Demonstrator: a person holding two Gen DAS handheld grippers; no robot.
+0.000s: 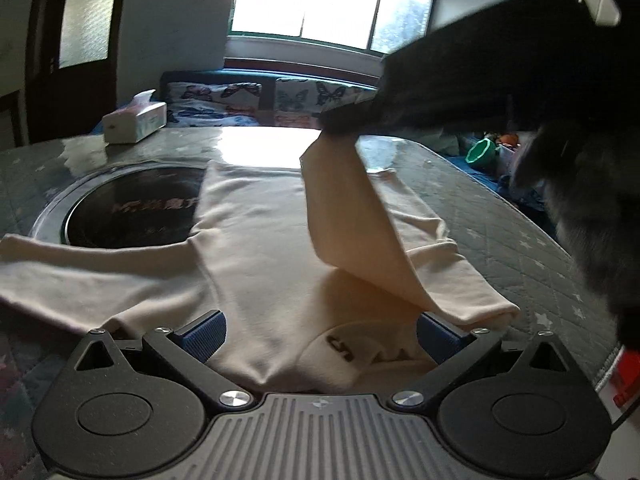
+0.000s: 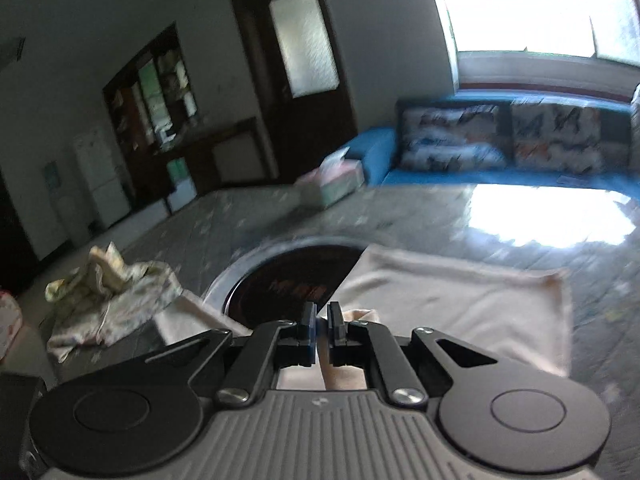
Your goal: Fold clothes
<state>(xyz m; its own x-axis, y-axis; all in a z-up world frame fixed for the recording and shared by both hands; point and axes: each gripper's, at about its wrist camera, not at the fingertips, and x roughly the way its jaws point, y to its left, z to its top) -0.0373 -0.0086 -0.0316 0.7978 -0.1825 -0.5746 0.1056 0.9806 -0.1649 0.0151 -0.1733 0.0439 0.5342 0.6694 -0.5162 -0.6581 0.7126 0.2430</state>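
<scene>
Your right gripper's (image 2: 319,330) fingers pinch the cream shirt's (image 1: 256,240) sleeve (image 1: 352,220) above the table (image 1: 500,216), the left gripper (image 1: 320,338) gapes over the collar; jerk and the sleeve may slip free.

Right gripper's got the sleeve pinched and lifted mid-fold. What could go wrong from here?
1. The right gripper is shut on a thin edge of the cream sleeve; a fast swing could pull it free.
2. The left gripper is open over the shirt's collar, pinning nothing, so the cream shirt may drag on the table.
3. The shirt overlaps the round cooktop recess; the fold could sag there.
</scene>
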